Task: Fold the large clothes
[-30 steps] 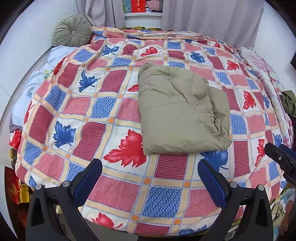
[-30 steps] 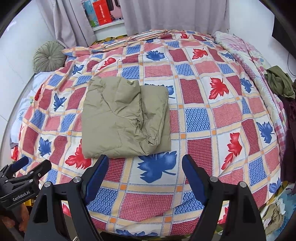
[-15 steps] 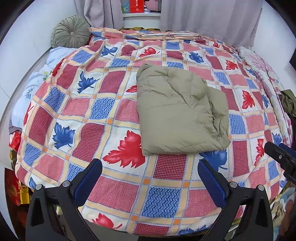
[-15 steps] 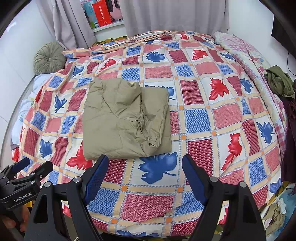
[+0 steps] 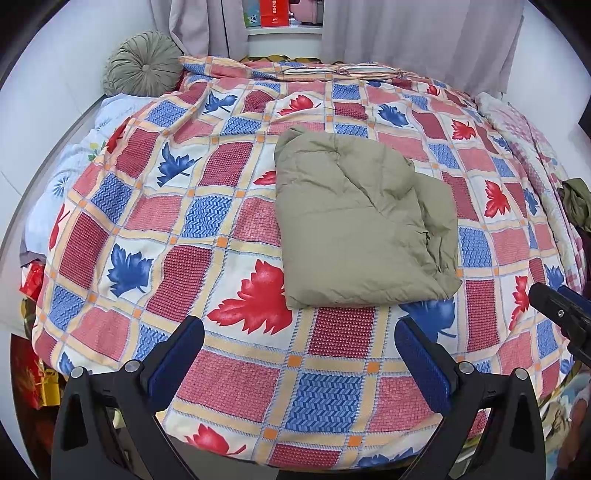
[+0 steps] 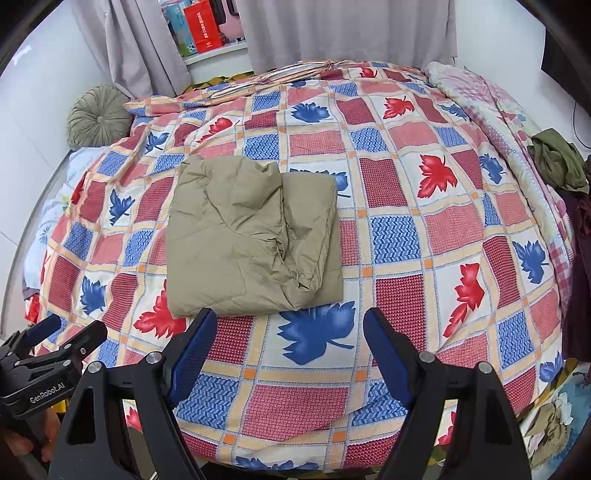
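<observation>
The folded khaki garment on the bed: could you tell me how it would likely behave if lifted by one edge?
The khaki garment would probably flop and unfold, since its layers lie loose and creased. It looks puffy and quilted, so likely light for its bulk. On the soft bedspread, a push would probably bunch it rather than slide it cleanly.

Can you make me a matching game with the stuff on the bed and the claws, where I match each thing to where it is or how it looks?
Things:
1. khaki folded garment
2. round green cushion
3. red box
4. right claw

Descriptions:
A. on the shelf between the curtains
B. open, holding nothing
C. in the bed's far left corner
D. lying folded on the leaf-patterned quilt

Pairs: 1-D, 2-C, 3-A, 4-B
</observation>
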A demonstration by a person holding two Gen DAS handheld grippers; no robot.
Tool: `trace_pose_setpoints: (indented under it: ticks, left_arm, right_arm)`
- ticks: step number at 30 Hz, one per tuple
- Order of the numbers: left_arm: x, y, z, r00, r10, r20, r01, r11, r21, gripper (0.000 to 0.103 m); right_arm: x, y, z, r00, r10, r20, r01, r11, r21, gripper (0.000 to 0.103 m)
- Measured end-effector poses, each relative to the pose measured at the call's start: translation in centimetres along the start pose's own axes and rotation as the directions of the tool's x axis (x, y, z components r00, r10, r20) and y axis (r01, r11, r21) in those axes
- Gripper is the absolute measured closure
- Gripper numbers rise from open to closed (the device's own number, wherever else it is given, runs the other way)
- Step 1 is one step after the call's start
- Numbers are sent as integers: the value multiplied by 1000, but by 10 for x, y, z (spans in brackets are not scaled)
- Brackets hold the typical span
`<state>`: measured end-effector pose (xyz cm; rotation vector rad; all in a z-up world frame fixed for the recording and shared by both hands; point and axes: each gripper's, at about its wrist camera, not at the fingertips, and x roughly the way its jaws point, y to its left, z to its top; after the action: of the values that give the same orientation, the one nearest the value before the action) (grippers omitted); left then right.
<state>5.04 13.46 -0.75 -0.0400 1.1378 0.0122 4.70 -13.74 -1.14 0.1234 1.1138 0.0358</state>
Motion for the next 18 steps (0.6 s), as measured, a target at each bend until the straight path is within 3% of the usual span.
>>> trace_pose_setpoints:
  ticks: [18]
  left_arm:
    - [0,0,0,1000,1,1,-1,1000,-1,0]
  right_arm:
    - [0,1,-1,1000,1,0,-1,1000,3,19]
